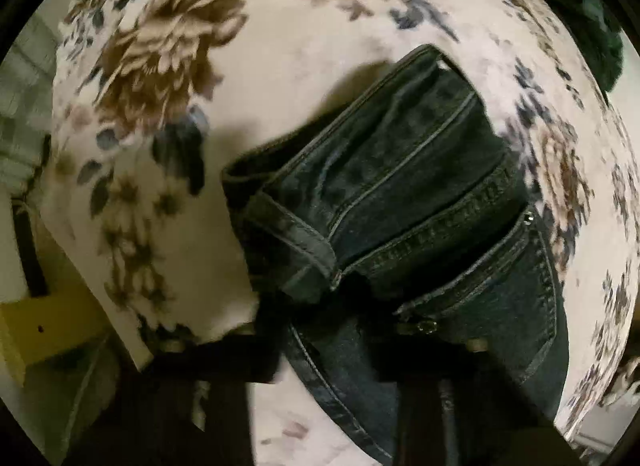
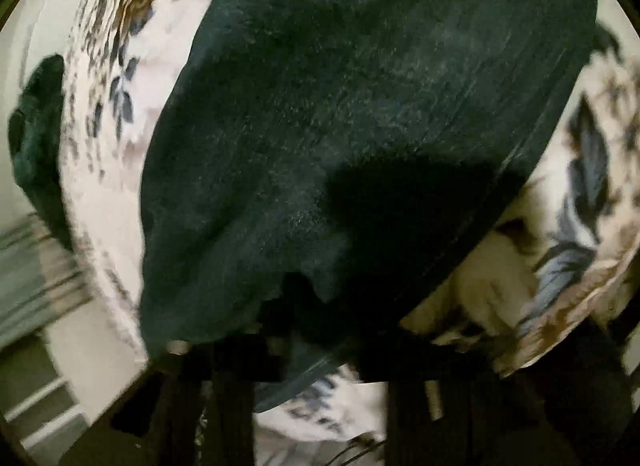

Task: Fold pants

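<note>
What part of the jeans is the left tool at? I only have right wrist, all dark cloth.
Observer: The left tool has the jeans between its fingers, right by a zipped pocket.
Operator: Legs folded over?
Observer: Yes, the leg hems lie on top, beside that pocket.
Operator: Anything off the blanket?
Observer: A yellow surface sits past the blanket edge, lower left.

Jeans [image 1: 400,193] cut off below, blurred
</note>
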The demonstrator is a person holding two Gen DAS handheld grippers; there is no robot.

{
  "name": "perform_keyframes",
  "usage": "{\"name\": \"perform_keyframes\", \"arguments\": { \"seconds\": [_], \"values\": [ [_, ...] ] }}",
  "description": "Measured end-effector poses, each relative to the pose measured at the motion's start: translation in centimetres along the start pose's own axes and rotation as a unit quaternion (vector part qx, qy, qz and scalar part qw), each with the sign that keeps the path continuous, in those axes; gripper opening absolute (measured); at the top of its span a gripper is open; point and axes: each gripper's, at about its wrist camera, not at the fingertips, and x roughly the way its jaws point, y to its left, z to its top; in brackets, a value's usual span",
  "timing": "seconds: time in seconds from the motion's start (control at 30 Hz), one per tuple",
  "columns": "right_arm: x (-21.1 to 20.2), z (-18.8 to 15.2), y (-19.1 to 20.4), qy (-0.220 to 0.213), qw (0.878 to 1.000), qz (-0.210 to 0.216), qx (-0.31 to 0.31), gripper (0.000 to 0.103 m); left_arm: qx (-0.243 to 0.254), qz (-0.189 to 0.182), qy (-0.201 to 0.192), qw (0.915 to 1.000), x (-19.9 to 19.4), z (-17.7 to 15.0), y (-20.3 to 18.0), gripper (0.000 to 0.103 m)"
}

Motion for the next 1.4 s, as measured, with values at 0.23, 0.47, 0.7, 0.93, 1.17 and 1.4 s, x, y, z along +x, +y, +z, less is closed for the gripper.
{"name": "perform_keyframes", "arguments": {
  "seconds": [0.23,0.47,0.7,0.93,1.17,1.4],
  "values": [
    [-2.1,-2.2,1.0,-0.023,0.997,-0.052,-0.051,0.005,0.028,-0.024,0.014,0.9992,-2.4,-0.4,1.9,0.01],
    [-1.8,-3.6,2.1,-0.004,0.991,-0.096,-0.088,0.005,0.04,-0.017,0.05,0.9978,-2.1,-1.3,4.5,0.011],
    [-1.3,-2.5,4.3,0.053,0.982,-0.129,-0.128,0.042,0.008,-0.05,0.054,0.9972,-3.6,-2.0,5.2,0.015],
    [-2.3,-6.4,18.0,0.106,0.945,-0.095,-0.293,0.055,0.002,-0.034,0.009,0.9994,-6.7,-1.4,7.1,0.045],
    [8.5,-7.6,34.3,0.119,0.899,-0.116,-0.406,0.056,-0.014,-0.022,-0.006,0.9997,-3.0,2.5,5.9,0.056],
    [15.0,-6.5,36.2,0.163,0.884,-0.186,-0.398,0.012,0.011,-0.009,-0.002,0.9999,-0.6,3.8,4.6,0.056]
  ]
}}
